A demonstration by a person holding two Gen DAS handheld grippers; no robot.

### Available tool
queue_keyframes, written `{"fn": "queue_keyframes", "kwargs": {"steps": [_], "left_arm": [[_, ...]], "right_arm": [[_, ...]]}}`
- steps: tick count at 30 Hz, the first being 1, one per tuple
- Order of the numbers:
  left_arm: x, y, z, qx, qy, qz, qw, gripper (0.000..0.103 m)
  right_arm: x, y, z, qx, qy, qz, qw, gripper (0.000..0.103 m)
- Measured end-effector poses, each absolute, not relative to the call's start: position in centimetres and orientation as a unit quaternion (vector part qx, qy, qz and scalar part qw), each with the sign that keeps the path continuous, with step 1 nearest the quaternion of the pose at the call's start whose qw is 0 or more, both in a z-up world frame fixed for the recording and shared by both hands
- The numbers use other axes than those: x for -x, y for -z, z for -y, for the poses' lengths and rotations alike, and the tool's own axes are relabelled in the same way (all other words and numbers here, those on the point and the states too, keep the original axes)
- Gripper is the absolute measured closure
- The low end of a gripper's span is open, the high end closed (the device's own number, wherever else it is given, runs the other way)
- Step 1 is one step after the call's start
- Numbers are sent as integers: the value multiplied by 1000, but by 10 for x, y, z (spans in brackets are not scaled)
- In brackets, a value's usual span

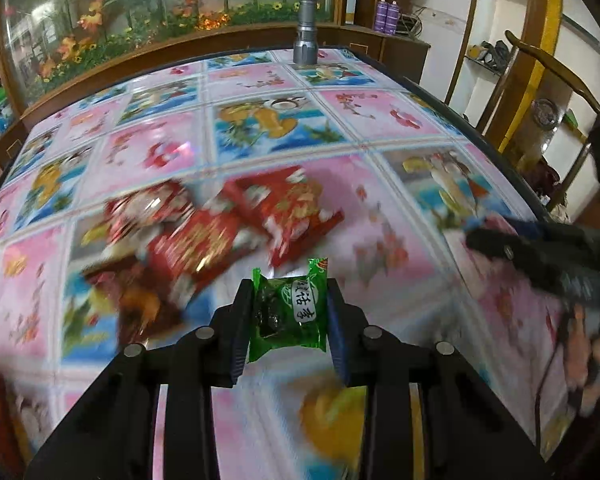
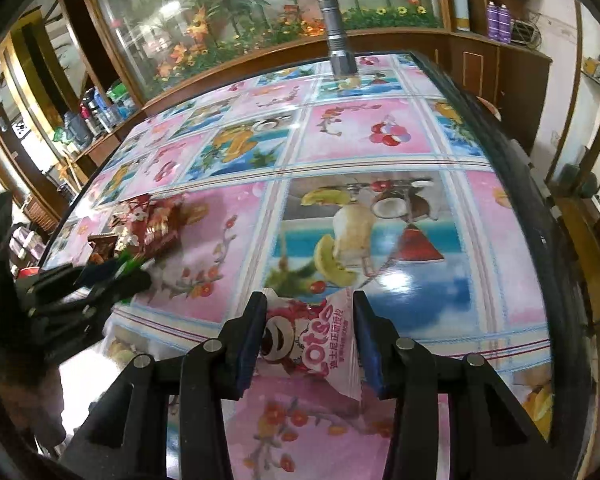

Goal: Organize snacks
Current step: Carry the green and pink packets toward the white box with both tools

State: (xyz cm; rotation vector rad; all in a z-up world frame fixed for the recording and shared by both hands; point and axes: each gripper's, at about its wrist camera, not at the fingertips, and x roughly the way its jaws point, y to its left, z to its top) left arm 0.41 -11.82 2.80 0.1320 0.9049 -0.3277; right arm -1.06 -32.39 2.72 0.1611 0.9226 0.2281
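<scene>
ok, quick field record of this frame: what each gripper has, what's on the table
left gripper: shut on green snack packet
right gripper: shut on pink snack packet
red snack packets: piled on the table beyond the left gripper, blurred
grey flashlight: standing upright at the far edge
table: glossy fruit-and-flower patterned top
</scene>
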Motion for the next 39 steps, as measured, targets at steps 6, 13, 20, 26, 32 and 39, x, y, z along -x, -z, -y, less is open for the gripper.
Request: {"fn": "queue_keyframes", "kwargs": {"steps": [6,13,20,26,32,39], "left_arm": [[50,-31,76,-69,156,-437,883,72],[89,-41,28,-54,127,-429,893,72],[109,-51,-14,-38,88,-397,913,72],[119,-40,-31,-8,102,-400,911,72],[128,-61,-50,21,110,-378,919,72],[139,-95,-94,47,85,-338,936,72]], "right_arm": [[15,-26,293,-76,-164,-452,874,65],[32,-28,222,-84,-240,-450,856,75],[49,-33,144,-66,-286,-441,848,78],[59,-33,122,-45,-278,-451,847,78],[70,-58,116,-45,-277,-436,855,90],[65,-89,75,-6,-276,-425,862,93]]}}
